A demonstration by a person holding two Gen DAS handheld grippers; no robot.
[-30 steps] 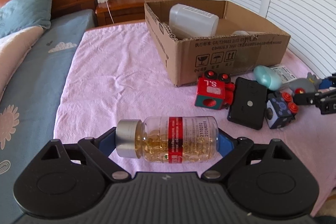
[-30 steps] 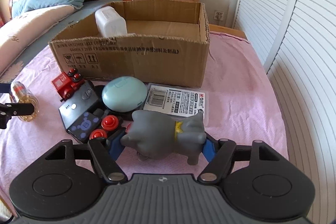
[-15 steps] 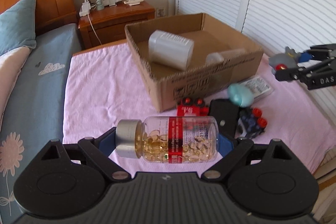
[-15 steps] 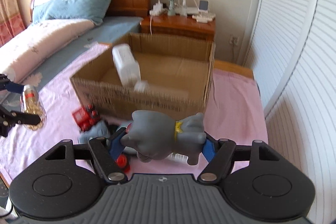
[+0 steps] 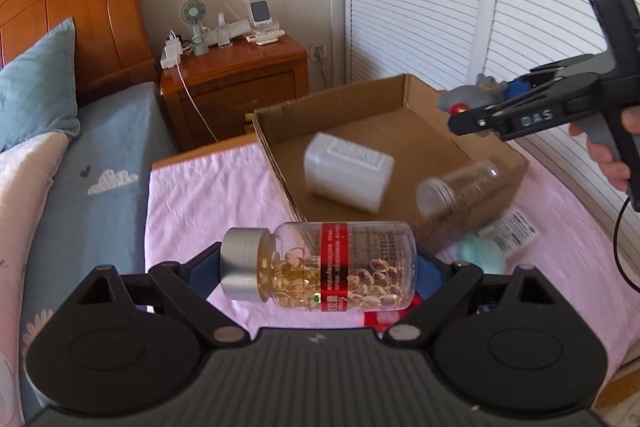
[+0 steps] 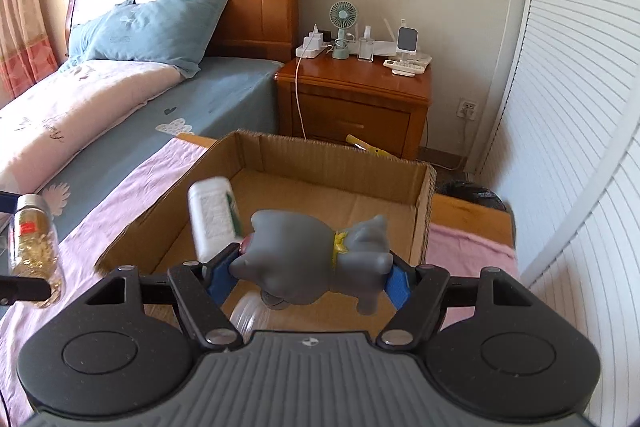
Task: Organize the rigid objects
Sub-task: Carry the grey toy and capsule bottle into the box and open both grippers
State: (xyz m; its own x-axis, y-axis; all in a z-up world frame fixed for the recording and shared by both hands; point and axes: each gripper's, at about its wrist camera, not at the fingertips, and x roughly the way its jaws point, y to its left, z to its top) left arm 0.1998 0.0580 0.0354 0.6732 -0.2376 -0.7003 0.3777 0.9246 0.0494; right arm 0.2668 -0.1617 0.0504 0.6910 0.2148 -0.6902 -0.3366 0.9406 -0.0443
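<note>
My left gripper (image 5: 318,267) is shut on a clear capsule bottle (image 5: 320,265) with a silver cap and red label, held crosswise above the pink cloth, short of the cardboard box (image 5: 400,95). The bottle also shows at the left edge of the right wrist view as the capsule bottle (image 6: 34,243). My right gripper (image 6: 312,271) is shut on a grey toy animal (image 6: 316,259) with a yellow collar, hanging over the open box (image 6: 424,195). Inside the box lie a white plastic bottle (image 5: 346,173) and a clear jar (image 5: 456,187). A hand (image 5: 612,147) holds the right gripper (image 5: 476,99).
On the pink cloth (image 5: 208,203) beside the box lie a pale green oval case (image 5: 480,255), a labelled packet (image 5: 512,231) and a red toy partly hidden behind my left fingers. A wooden nightstand (image 6: 356,99) with a fan stands behind; slatted doors (image 6: 580,107) line the right.
Both grippers have risen with their loads. The right one carried the grey toy from beside the box to above its opening. The left one lifted the capsule bottle higher, nearer the box.
</note>
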